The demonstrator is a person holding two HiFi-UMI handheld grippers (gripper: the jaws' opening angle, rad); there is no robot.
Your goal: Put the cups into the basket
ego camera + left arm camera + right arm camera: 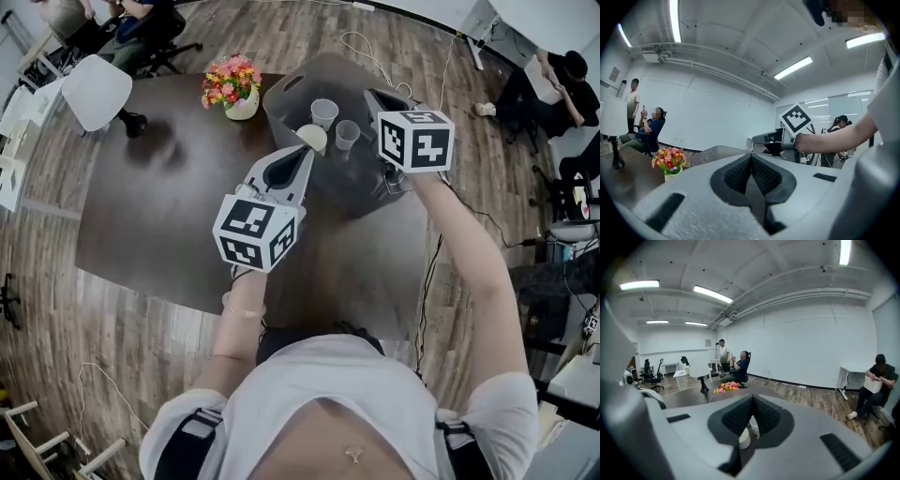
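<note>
cups [324,112] in grey basket [291,98] on dark table [159,206], wood floor [94,347]; left fingers [736,176], right fingers [735,417] closed, empty

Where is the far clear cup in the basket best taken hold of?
Probably at its rim, from above. The cup seems to stand upright, mouth up, inside the basket, whose walls block a side approach. Pinch one wall, inside and outside, on the far side, away from the second clear cup close beside it.
</note>
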